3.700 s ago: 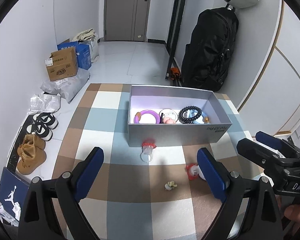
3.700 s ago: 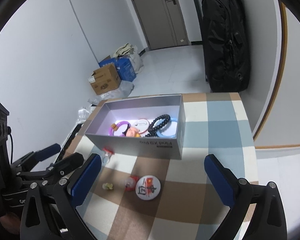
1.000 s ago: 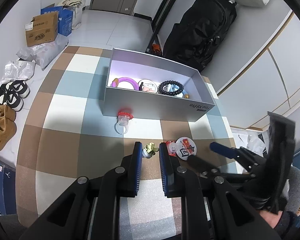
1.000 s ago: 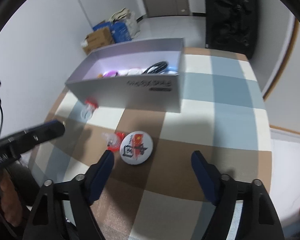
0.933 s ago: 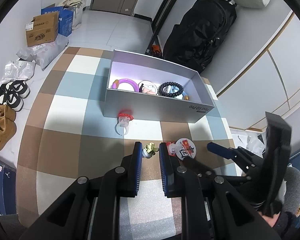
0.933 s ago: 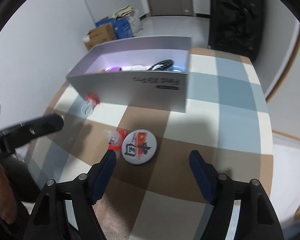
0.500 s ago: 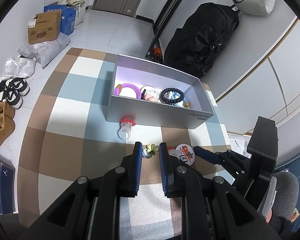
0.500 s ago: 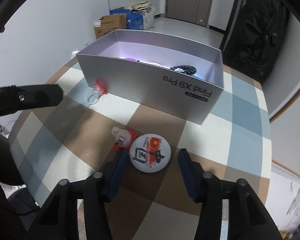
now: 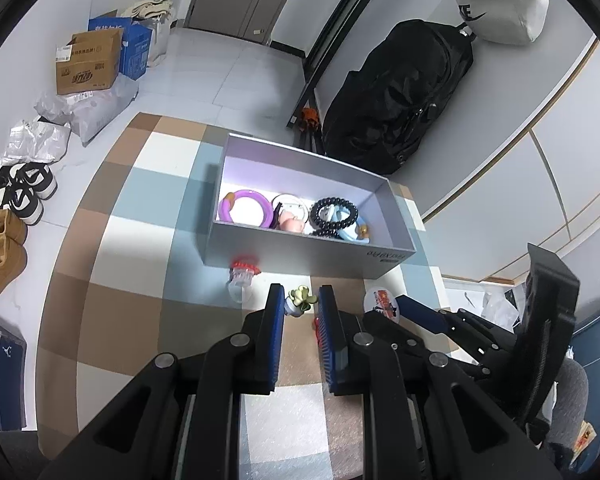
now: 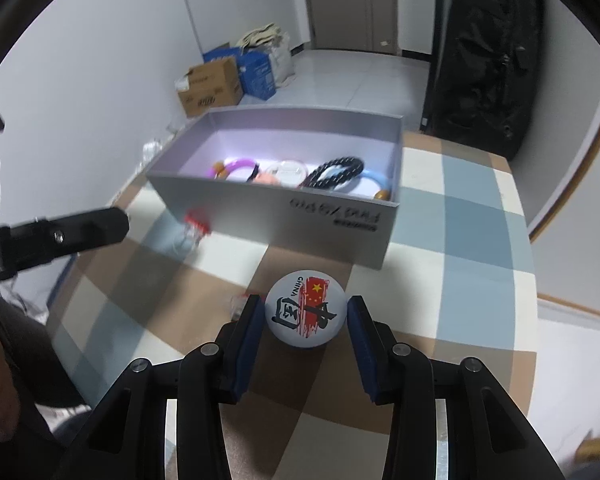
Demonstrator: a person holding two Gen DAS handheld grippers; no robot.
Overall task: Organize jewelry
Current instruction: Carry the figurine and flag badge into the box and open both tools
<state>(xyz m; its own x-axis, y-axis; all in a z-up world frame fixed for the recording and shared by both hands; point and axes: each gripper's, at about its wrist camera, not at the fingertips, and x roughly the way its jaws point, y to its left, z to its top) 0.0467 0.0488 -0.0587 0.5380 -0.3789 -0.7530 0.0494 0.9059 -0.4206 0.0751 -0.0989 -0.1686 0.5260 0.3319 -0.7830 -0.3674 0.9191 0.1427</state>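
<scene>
Holding the small flower charm (image 9: 300,300) pinched in your left gripper (image 9: 300,307), you have it lifted just short of the grey box (image 9: 384,257) (bracelets already lie inside), so it can go over the near wall. Further right, your right gripper (image 10: 306,314) closes on the round China badge (image 10: 306,314) by its rim, apparently clear of the checked bench (image 10: 452,240).
</scene>
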